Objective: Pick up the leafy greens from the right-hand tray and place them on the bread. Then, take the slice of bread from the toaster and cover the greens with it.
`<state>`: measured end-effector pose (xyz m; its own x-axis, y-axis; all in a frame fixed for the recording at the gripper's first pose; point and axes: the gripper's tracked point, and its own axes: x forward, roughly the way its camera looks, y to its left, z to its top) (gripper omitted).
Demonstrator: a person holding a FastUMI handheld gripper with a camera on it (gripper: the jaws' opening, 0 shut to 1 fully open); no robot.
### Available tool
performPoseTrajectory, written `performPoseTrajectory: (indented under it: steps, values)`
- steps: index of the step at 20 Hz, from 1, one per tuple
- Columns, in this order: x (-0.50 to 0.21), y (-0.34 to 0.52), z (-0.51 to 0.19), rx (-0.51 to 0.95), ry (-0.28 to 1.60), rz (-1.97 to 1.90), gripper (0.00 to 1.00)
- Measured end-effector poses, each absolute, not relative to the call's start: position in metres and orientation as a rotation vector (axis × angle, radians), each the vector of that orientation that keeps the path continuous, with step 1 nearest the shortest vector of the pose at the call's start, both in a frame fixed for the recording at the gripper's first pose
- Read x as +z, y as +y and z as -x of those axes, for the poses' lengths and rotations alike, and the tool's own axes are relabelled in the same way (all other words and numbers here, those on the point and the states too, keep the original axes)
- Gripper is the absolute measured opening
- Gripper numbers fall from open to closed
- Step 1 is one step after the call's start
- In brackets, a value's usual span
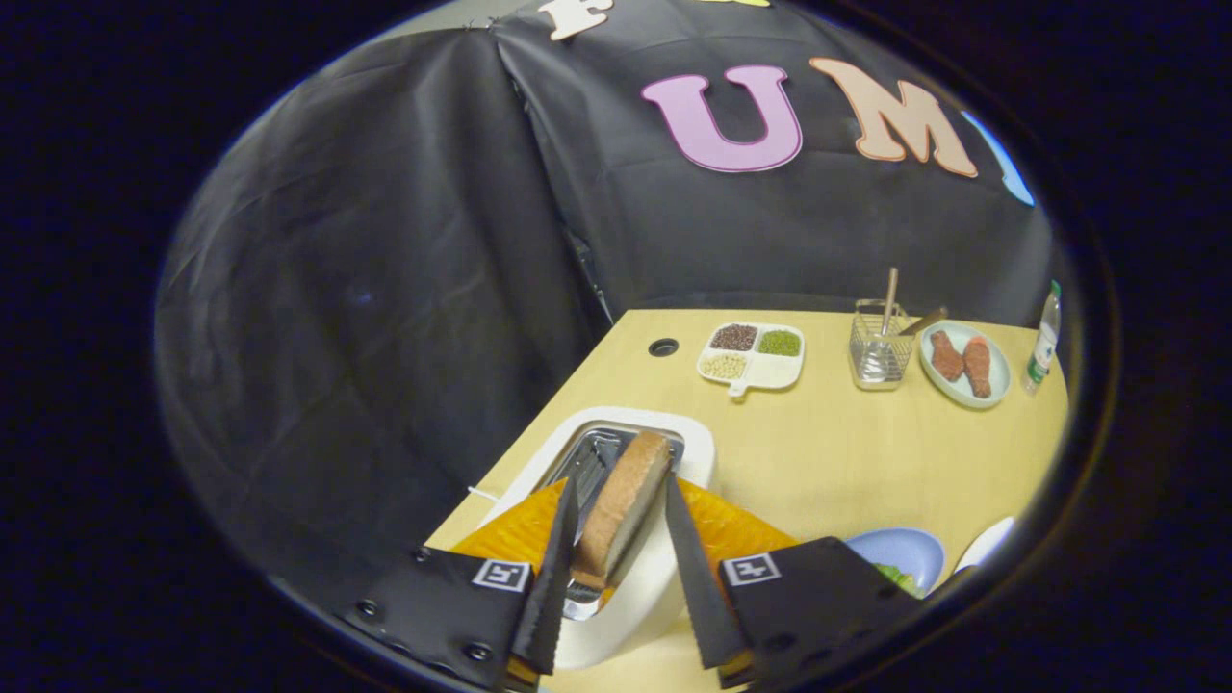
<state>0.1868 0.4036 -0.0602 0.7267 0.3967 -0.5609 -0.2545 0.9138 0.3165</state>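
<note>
Your hand-held gripper (621, 539) sits released, fingers spread either side of the slice of bread (623, 510) without pressing it. That slice stands on edge in the toaster (664, 568) slot, its long axis running away from you along the fingers, crust uppermost. Leafy greens (900, 577) lie in the blue tray (905, 551) on the worktop (847, 452).

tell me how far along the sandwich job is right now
Done: greens show in the blue tray beside the tool; whether any already lie on bread cannot be told from here.
In hand: the tool is open, its fingers on either side of the bread slice standing in the toaster, not visibly pressing it.
Left: closing on the slice, lifting it out and covering the greens.
</note>
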Motion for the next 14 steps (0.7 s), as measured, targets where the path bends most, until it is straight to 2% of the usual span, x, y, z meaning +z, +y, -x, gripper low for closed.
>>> performPoseTrajectory:
  steps: [6, 14]
  values:
    - [-0.058, 0.401, -0.184, 0.335, 0.691, -0.254, 0.11]
    - [-0.036, 0.399, -0.174, 0.353, 0.635, -0.256, 0.11]
